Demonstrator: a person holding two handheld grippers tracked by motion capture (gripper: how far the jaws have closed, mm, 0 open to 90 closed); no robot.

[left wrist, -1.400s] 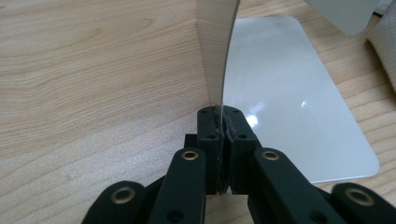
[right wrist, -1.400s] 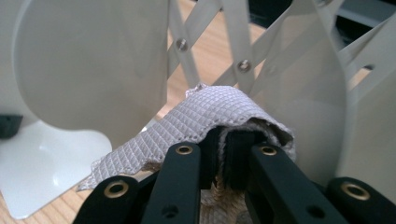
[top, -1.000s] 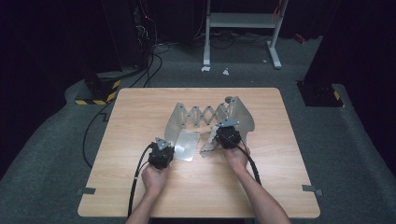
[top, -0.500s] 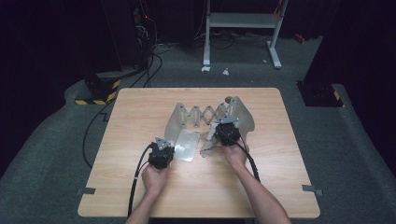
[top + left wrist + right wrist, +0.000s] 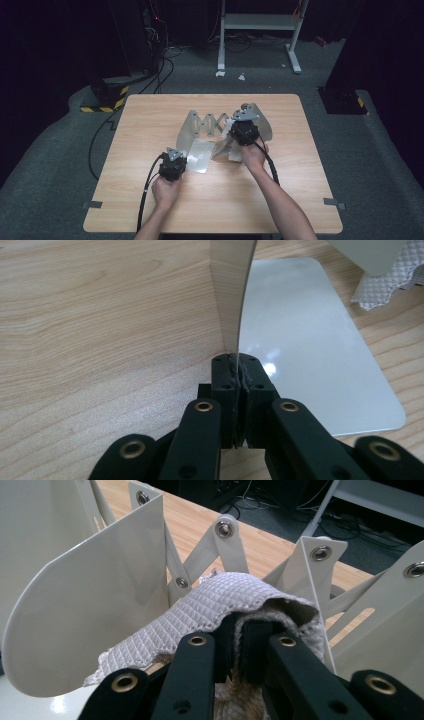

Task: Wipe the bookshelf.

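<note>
Pinching the upright edge of the metal rack [image 5: 200, 131] tight, the left gripper [image 5: 237, 371] is clamped fully closed, while the right gripper [image 5: 239, 635] squeezes a grey cloth [image 5: 200, 615] against its plates.

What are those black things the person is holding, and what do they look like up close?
They are two hand-held grasping tools, left tool and right tool. Each has a chunky black body, a grey three-cornered plate on top and a thick black cable trailing back. Up close, the two jaws are black links joined by brass-ringed pivots. The forearms are bare, with no sleeves.
</note>
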